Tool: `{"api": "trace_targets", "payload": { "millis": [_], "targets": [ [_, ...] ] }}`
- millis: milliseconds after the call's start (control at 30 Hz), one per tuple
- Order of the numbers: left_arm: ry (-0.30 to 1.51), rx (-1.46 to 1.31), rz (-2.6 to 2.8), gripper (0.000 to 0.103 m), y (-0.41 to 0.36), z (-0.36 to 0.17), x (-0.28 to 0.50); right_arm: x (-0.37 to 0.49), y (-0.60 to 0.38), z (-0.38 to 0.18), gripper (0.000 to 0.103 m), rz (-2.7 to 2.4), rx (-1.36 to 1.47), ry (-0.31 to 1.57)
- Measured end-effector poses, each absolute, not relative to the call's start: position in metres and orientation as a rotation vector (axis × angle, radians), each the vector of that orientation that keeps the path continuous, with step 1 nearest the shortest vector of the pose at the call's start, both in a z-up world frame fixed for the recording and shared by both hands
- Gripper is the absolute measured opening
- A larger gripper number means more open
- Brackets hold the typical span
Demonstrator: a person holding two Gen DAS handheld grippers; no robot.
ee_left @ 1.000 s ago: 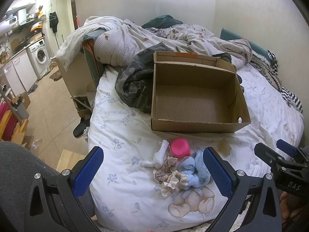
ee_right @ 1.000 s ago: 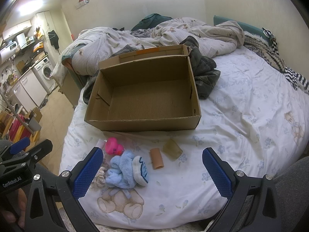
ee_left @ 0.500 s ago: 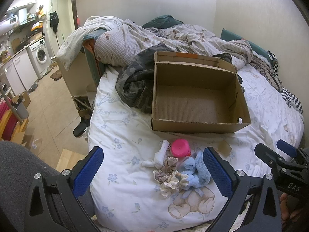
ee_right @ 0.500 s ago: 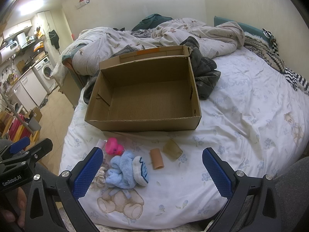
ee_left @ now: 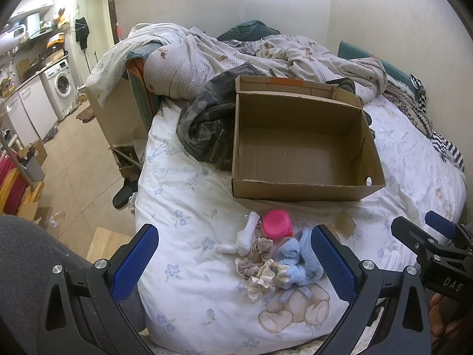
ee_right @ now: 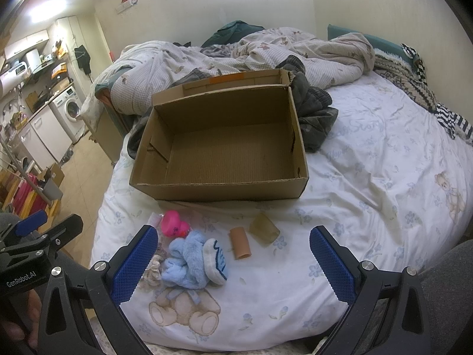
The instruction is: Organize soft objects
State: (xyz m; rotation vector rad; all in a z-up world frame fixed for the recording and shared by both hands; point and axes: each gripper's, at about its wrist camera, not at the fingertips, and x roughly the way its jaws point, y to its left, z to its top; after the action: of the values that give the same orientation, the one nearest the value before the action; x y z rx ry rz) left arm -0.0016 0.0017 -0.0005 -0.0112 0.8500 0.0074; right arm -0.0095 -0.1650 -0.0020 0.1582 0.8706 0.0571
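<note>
The soft things lie in a loose cluster on the near part of the bed (ee_right: 369, 183), just this side of the empty cardboard box (ee_right: 218, 139): a blue plush toy (ee_right: 189, 261) with a white sock (ee_right: 217, 259) pressed against its right side, some frilly scrunchies (ee_left: 260, 259) touching its left, a rolled white cloth (ee_left: 246, 236) further left, and a pink rubber toy (ee_right: 173, 226) just beyond. To the right, slightly apart, sit a tan tube (ee_right: 240, 242) and a translucent yellowish piece (ee_right: 264, 229).

Both tools hover above the near edge of the bed with nothing in them. The left hand-held gripper (ee_left: 233, 269) has its jaws spread wide around the scrunchies and plush; the right hand-held gripper (ee_right: 233, 269) is equally wide apart, over the sock and tube.

The main risk is the tangle: closing on the plush may drag the sock or a scrunchie along, and a half-caught piece could drop short of the box. The quilted sheet is soft and may bunch up into the jaws with a deep grasp. The two grippers are near each other and could collide if both reach for the cluster. The box sits on yielding bedding, so a nudge to its near wall may shift or tilt it.
</note>
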Motion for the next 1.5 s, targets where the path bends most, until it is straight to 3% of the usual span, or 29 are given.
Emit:
{"api": "trace_targets", "payload": {
  "millis": [1100,1500],
  "targets": [
    [0.869,-0.008,0.002,0.103,-0.002,-0.006,-0.001,-0.007,-0.166,-0.003,0.103,0.056,0.167,0.887],
    [1.013,0.004,-0.007,0.103,0.005,0.013,0.045,0.03,-0.189,0.012,0.103,0.099,0.258,0.993]
  ]
}}
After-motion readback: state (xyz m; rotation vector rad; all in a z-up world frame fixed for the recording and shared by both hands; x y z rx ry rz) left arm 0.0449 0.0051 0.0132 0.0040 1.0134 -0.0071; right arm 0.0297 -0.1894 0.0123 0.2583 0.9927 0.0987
